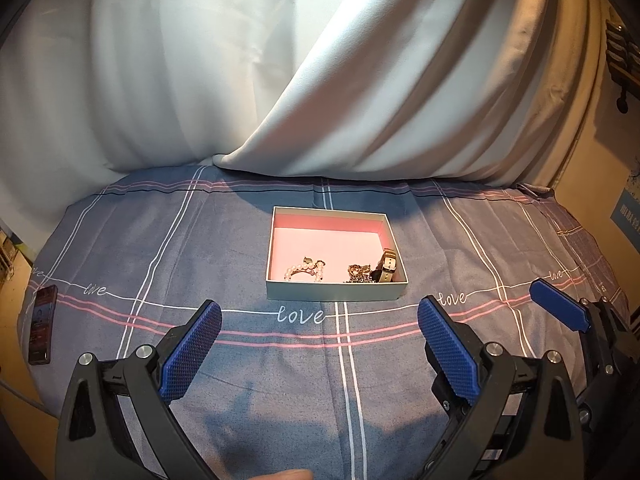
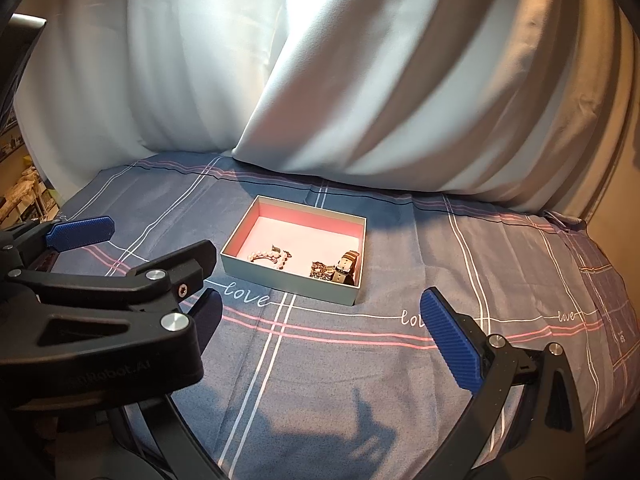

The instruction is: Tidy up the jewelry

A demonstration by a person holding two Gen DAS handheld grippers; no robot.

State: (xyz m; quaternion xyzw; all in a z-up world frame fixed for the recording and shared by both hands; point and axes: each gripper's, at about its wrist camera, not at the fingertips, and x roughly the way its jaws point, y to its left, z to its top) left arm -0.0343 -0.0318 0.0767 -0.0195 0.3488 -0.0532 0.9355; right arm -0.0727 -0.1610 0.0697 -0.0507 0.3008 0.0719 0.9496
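On bed, far left: phone (image 1: 41, 324) lying flat at edge of bedsheet (image 1: 248, 360), well apart from the box.
Left hand-held gripper (image 1: 318, 350): released, blue pads wide apart, nothing between them; hovers over the sheet on the near side of the box, not touching it.
Bedsheet: grey-blue plaid, white and pink lines, "love" script printed just in front of the box.
Jewelry box (image 1: 335, 291): open, no lid, pink inside, pale outer walls; sits centre of bed, between both grippers' lines of sight.
Pearl bracelet (image 1: 306, 271): in the box, near-left part of floor.
Ornate metal piece (image 1: 357, 271): in the box, right of the pearls; type unclear.
Wristwatch (image 1: 387, 266): in the box, near-right corner, leaning on the right wall.
Right hand-held gripper (image 2: 320, 332): released, fingers spread, empty; right of the left one, also short of the box.
Curtain (image 1: 360, 80): white folds behind the bed.
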